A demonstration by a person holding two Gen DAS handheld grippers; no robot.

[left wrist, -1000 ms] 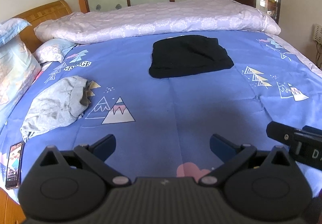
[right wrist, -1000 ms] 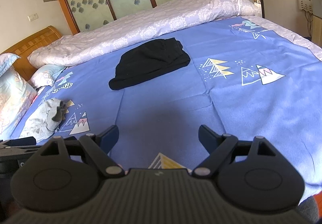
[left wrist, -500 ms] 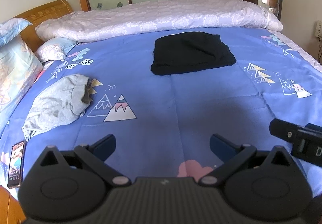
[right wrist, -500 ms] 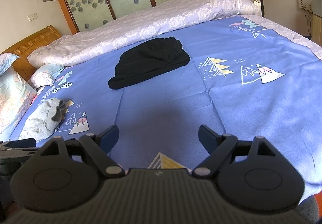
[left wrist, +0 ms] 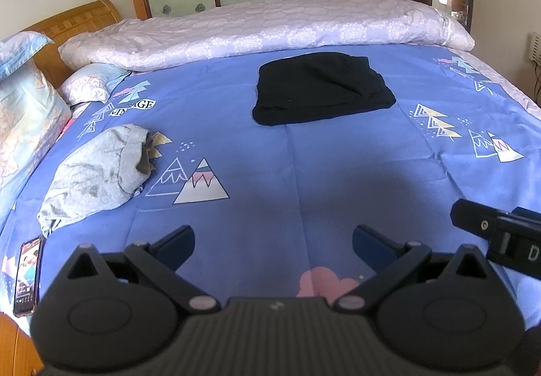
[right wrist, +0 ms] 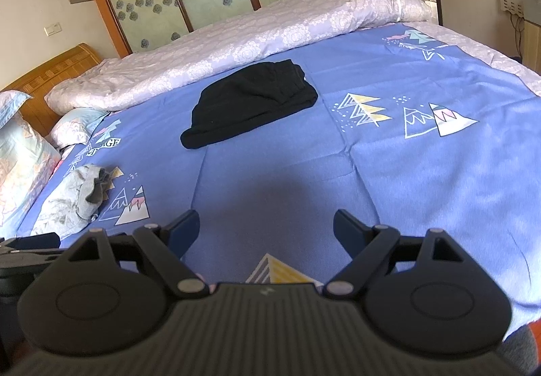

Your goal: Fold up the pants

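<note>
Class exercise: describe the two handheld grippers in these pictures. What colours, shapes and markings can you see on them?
The left gripper and right gripper look alike: a matte black ribbed body, two round black housings with triangular cut-outs, silver pivot pins, and angled arms ending in dark blue fingers. In the left view, the other gripper's side shows a white letter D.

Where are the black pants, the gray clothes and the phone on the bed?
black pants (left wrist: 321,89), left wrist view, middle of the folded stack.
gray clothes (left wrist: 98,173), left wrist view, middle of the crumpled heap.
phone (left wrist: 28,274), left wrist view, middle of its lit screen.
</note>
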